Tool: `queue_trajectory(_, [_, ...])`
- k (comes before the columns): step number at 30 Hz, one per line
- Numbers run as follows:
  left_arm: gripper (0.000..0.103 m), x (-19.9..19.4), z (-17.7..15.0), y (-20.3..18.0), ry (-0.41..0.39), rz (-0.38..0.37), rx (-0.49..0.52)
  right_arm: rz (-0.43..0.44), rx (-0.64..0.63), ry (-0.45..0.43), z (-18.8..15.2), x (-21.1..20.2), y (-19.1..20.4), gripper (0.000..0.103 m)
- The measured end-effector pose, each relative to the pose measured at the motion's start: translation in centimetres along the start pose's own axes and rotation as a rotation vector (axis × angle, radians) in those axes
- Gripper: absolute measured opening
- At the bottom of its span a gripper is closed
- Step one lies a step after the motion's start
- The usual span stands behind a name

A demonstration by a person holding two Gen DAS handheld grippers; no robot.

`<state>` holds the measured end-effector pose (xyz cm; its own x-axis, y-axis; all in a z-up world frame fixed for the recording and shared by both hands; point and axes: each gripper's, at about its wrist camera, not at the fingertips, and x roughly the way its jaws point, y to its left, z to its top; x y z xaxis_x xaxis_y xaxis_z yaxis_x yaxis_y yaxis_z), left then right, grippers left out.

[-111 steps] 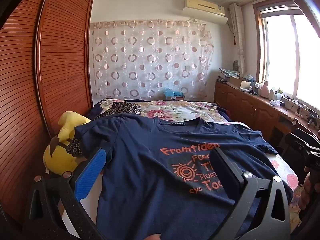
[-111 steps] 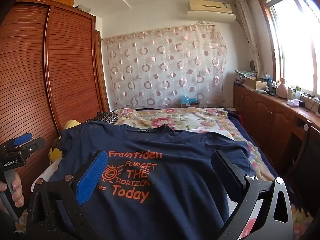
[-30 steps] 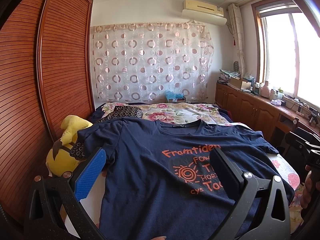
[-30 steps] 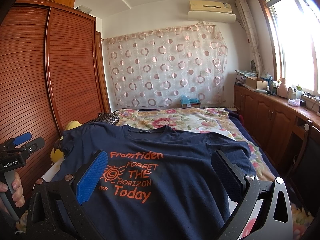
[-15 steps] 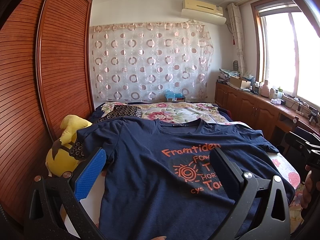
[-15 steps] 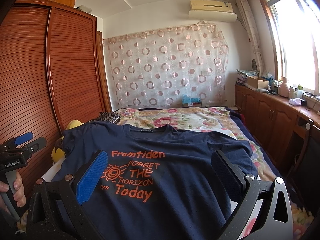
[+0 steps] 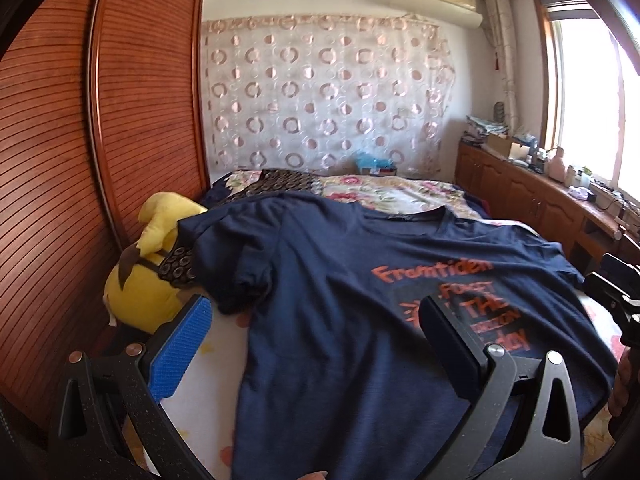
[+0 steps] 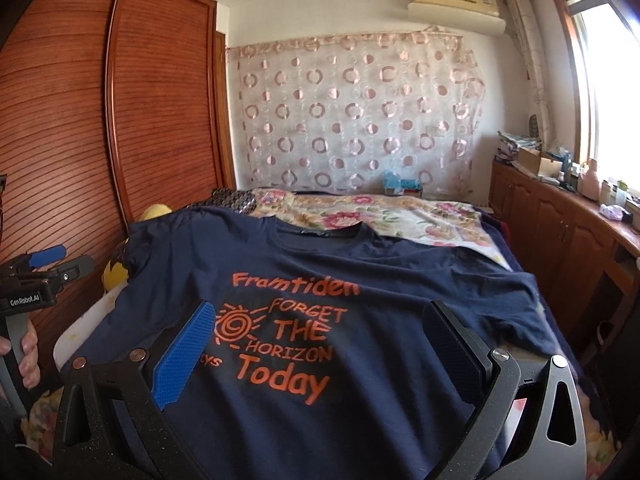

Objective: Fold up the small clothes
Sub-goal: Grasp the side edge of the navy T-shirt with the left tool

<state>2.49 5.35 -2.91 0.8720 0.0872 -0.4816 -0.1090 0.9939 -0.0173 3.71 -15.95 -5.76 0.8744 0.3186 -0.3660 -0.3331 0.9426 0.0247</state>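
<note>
I'm hovering both the left gripper (image 7: 312, 328) and right gripper (image 8: 318, 332), jaws apart, over the navy T-shirt (image 8: 360, 288) that's lying flat; no fold is showing yet.

Left of the floral-covered bed (image 8: 372, 216) stands a slatted wooden wardrobe (image 8: 120, 120), behind it a circle-patterned curtain (image 8: 352, 112) beneath an air conditioner (image 8: 456, 0), and right a sunlit window (image 8: 608, 92) over wooden cabinets (image 8: 560, 232).

Left gripper (image 7: 312, 344) and right gripper (image 8: 316, 344) both hover level, jaws spread wide, holding nothing.
</note>
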Motion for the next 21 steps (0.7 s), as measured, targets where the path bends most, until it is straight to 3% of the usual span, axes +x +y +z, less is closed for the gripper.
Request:
queue_trajectory(14, [0.103, 4.3, 0.2, 6.3, 0.033, 0.091, 0.013, 0.155, -0.106, 0.078, 2.3, 5.4, 1.5, 0.101])
queue_trajectory(18, [0.103, 5.7, 1.3, 7.9, 0.051, 0.089, 0.033, 0.205, -0.112, 0.103, 2.7, 6.6, 1.2, 0.098])
queue_trajectory(21, [0.103, 7.4, 2.1, 9.1, 0.089, 0.044, 0.031, 0.269, -0.087, 0.135, 3.4, 7.8, 0.6, 0.095])
